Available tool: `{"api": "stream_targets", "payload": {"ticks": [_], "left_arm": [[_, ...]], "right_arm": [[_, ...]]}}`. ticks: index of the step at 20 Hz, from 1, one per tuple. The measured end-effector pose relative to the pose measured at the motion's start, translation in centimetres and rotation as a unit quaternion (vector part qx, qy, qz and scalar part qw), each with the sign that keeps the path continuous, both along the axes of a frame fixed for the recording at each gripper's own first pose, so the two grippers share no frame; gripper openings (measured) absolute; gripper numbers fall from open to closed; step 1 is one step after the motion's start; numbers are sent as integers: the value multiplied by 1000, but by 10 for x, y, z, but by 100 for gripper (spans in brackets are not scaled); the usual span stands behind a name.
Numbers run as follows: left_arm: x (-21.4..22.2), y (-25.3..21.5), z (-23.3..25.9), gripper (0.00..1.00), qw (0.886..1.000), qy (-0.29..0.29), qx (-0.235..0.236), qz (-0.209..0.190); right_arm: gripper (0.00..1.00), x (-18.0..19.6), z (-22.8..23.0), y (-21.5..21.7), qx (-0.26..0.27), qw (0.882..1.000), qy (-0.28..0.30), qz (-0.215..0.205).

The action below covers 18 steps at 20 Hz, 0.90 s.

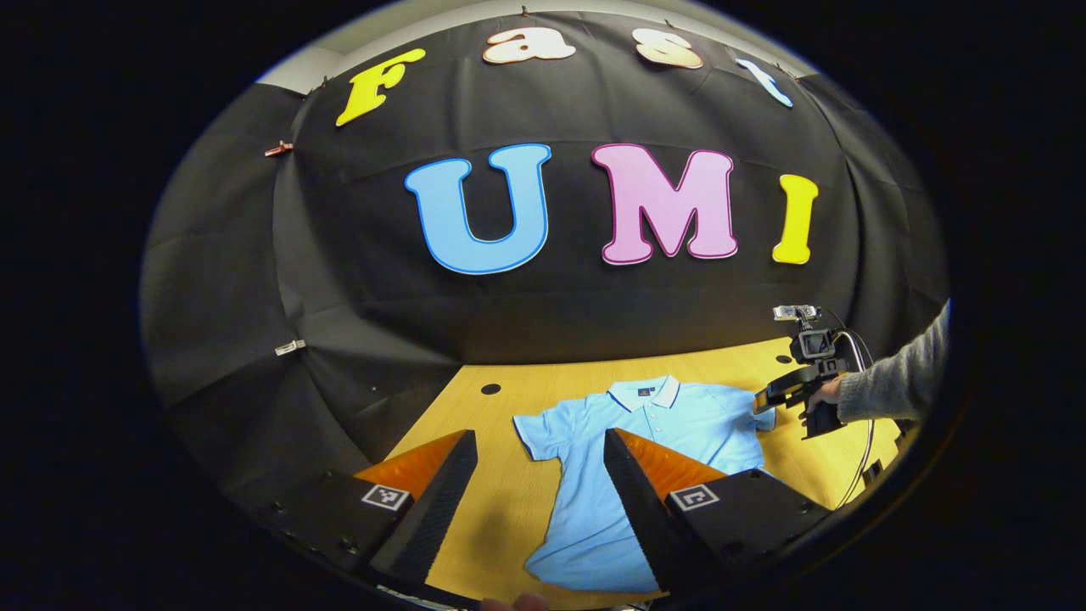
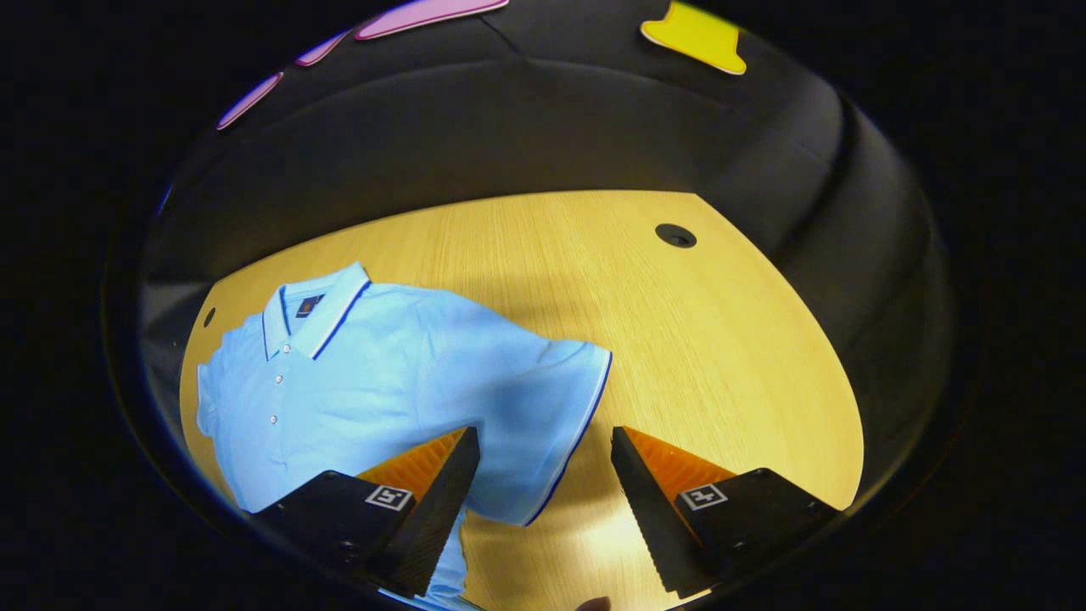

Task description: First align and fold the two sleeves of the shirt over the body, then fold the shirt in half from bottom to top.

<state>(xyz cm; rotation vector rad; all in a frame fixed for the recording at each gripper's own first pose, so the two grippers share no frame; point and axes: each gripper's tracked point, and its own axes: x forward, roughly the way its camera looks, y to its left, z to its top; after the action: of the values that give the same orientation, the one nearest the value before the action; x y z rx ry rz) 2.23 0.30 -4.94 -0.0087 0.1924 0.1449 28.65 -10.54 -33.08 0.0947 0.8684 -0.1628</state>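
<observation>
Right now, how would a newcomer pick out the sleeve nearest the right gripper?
Find the wooden table, then the light blue polo shirt spread flat on it. The sleeve points toward the right gripper, whose jaws stand open; a dark blue stripe edges its cuff.

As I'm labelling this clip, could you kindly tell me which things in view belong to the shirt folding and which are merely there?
For the job:
- light blue polo shirt, flat, sleeves unfolded
- left gripper, open
- right gripper, open over a sleeve

Merely there:
- wooden table
- round hole in the table
- clips on the cloth wall
</observation>
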Motion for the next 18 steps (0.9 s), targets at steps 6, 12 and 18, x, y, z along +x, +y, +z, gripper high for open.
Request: {"api": "stream_targets", "payload": {"ticks": [6,12,18], "left_arm": [[2,0,-4,95,1000,7,2,10],[0,5,-10,95,1000,16,-3,22],[-8,10,-12,95,999,17,7,30]], "right_arm": [[95,7,-11,0,14,1000,14,-8],[23,17,-9,22,23,999,-6,23],[5,19,3,33,39,998,-39,28]]}}
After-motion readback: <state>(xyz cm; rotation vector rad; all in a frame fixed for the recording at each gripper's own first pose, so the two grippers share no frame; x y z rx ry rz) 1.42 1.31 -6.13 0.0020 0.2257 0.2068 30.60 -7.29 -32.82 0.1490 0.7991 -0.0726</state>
